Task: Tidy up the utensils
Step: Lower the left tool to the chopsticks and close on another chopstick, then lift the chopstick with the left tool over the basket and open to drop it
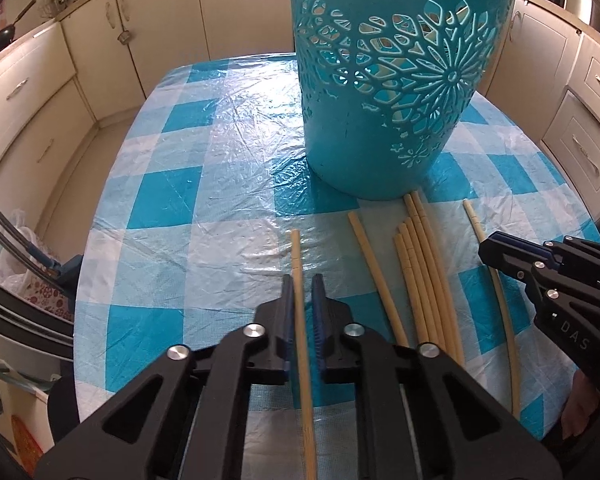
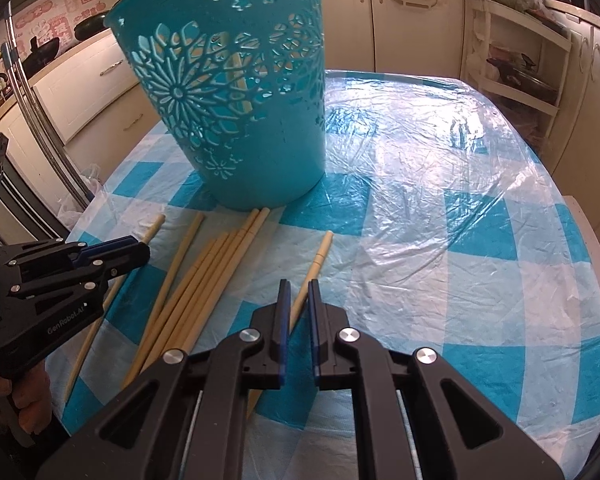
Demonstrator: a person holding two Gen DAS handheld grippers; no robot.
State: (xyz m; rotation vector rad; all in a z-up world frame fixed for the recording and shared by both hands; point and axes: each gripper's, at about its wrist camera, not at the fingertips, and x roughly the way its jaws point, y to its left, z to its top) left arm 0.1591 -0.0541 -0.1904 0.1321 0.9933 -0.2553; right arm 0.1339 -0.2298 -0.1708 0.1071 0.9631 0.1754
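The right gripper (image 1: 496,250) body reads "DAS" behind its fingers. The left gripper (image 2: 136,254) body reads "GenRobot.AI". Red wall stickers (image 2: 56,16) carry unreadable characters.

Basket (image 1: 384,92) rim cut off by top edge, both views. Chopstick (image 2: 300,300) lower length hidden behind right gripper (image 2: 298,284).

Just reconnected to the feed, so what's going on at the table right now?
A person with two handheld grippers is sorting chopsticks beside a teal basket. The left gripper has its jaws around the leftmost chopstick, not quite closed. The right gripper sits open over the rightmost chopstick. The other chopsticks lie on the checked tablecloth.
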